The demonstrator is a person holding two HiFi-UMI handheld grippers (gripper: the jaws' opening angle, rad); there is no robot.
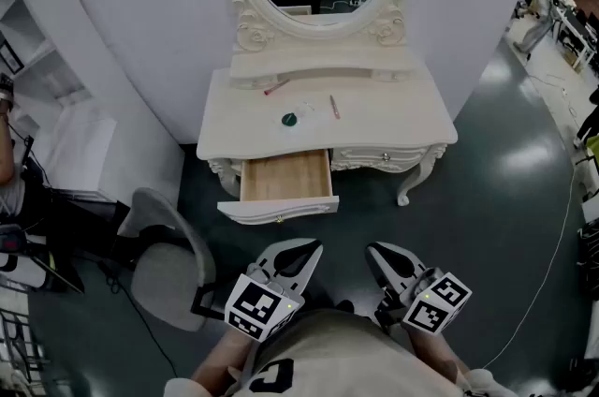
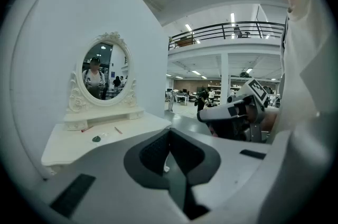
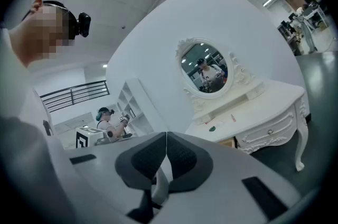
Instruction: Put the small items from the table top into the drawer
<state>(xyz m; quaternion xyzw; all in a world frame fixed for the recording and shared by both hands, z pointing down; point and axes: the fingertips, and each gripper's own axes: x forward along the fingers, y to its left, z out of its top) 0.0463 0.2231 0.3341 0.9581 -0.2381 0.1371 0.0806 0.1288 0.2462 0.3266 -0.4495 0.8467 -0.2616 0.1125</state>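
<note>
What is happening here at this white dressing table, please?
A person stands before the dressing table with a left hand-held gripper and a right hand-held gripper, both shut, empty and close to the body. The drawer on the left is pulled out and looks empty. A green round item, a red stick and a pinkish stick lie on the table top, untouched.

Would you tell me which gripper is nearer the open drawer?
Left. The left gripper is straight in front of the drawer; the right gripper is off to its right, farther.
</note>
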